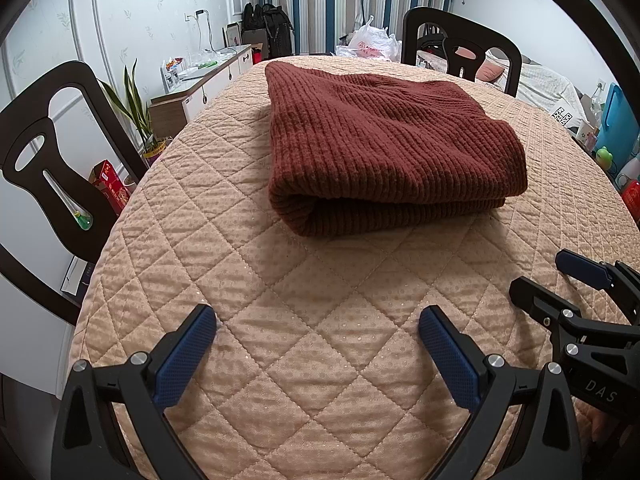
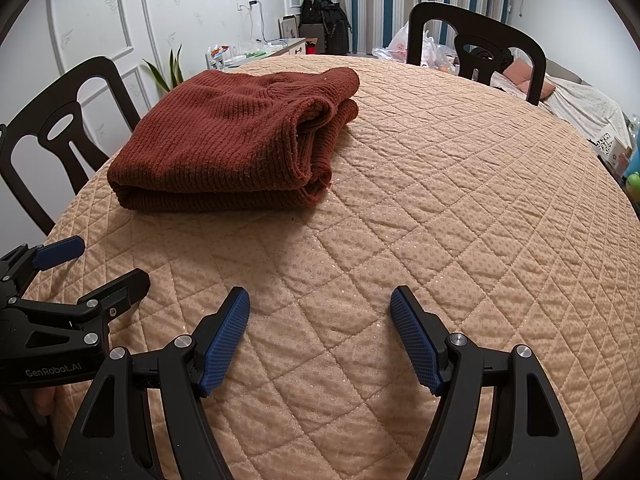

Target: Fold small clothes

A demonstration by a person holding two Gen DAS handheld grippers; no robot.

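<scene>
A rust-red ribbed knit garment (image 1: 384,148) lies folded in a thick rectangular stack on the quilted tan tablecloth (image 1: 320,320). In the right wrist view the same garment (image 2: 232,140) sits to the upper left, its layered open edges facing right. My left gripper (image 1: 318,316) hovers over bare cloth, short of the garment, jaws wide apart and empty. My right gripper (image 2: 320,300) is likewise open with nothing between its blue pads. Each gripper shows in the other's view: the right gripper (image 1: 544,276) at the right edge, the left gripper (image 2: 110,260) at the left edge.
A dark chair (image 1: 60,168) stands at the table's left side and another chair (image 1: 460,44) at the far side. A white sideboard (image 1: 208,80) with clutter and a potted plant (image 1: 136,112) lie beyond the left edge. Plastic bags (image 1: 372,42) sit at the far end.
</scene>
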